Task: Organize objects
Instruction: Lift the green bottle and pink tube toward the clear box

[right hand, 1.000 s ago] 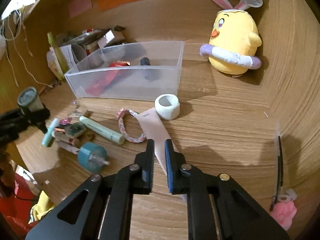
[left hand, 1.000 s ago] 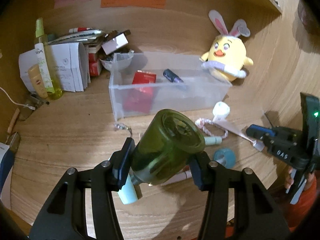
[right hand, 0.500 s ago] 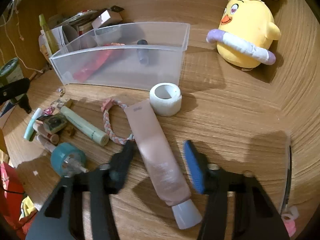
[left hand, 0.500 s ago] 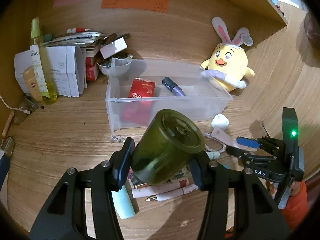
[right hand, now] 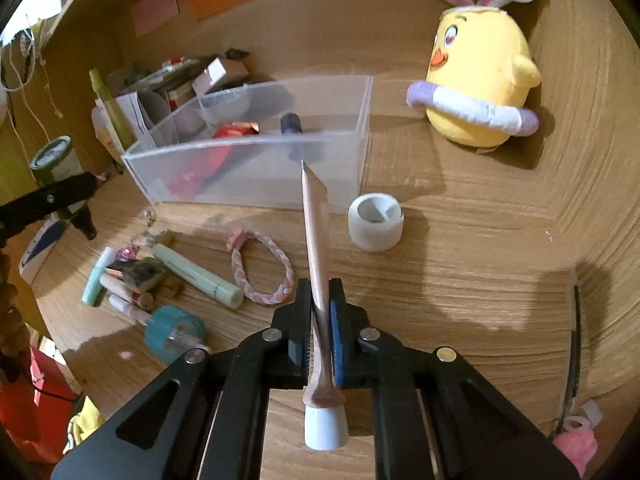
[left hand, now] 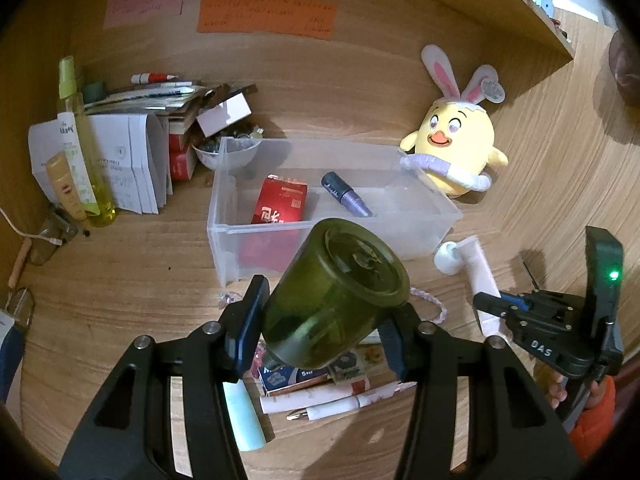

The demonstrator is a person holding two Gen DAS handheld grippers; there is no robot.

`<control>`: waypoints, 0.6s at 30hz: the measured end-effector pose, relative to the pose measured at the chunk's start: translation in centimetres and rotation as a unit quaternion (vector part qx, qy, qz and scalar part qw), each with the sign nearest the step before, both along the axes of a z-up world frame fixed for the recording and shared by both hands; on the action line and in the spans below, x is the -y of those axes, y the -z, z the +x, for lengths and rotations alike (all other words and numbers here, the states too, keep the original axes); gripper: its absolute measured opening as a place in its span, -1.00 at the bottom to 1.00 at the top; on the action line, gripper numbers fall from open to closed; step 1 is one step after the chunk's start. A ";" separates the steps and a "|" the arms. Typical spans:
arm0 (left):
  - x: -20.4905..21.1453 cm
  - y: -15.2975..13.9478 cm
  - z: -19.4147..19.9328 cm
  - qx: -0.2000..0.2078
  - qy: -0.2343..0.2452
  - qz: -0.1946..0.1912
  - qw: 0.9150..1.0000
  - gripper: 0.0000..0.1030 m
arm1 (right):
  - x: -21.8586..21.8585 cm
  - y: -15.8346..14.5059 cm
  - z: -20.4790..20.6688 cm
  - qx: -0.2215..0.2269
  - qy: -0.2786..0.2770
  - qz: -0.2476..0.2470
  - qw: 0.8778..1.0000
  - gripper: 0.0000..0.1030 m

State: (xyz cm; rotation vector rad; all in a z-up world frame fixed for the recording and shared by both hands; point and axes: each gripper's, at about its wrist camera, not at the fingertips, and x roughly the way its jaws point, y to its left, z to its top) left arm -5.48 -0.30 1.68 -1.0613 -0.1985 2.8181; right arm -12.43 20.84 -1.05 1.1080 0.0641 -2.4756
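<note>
Right tool (right hand: 320,312) clamped on the pink tube (right hand: 316,240), jaws having just closed with the tube between them — white cap hanging back toward the wrist, crimped end pointing straight ahead, long axis running along the tool's own line. Dead ahead of that crimped end, just beyond it: the near wall of the clear bin (right hand: 256,164), open top facing up, a red packet and a dark tube already inside. Left tool (left hand: 324,316) gripping the green bottle (left hand: 336,300), base forward and tilted up, the same bin (left hand: 236,236) lying ahead and slightly above its jaws. Probably a lift-and-forward carry next for either load; the right tool's tube looks nearer the rim. White ring cap (right hand: 374,224) sitting on the counter (right hand: 480,280) ahead-right, clear of the path.
</note>
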 end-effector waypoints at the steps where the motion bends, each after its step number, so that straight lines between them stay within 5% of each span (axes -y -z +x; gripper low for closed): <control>1: 0.0 -0.1 -0.1 -0.001 0.000 0.000 1.000 0.00 | -0.1 -0.4 0.2 -0.005 0.001 -0.004 1.000 -0.86; 18: -0.2 -2.8 -2.2 -0.033 -0.008 -0.007 0.999 0.00 | 1.3 -8.2 0.1 -0.115 -0.010 -0.055 0.992 -0.86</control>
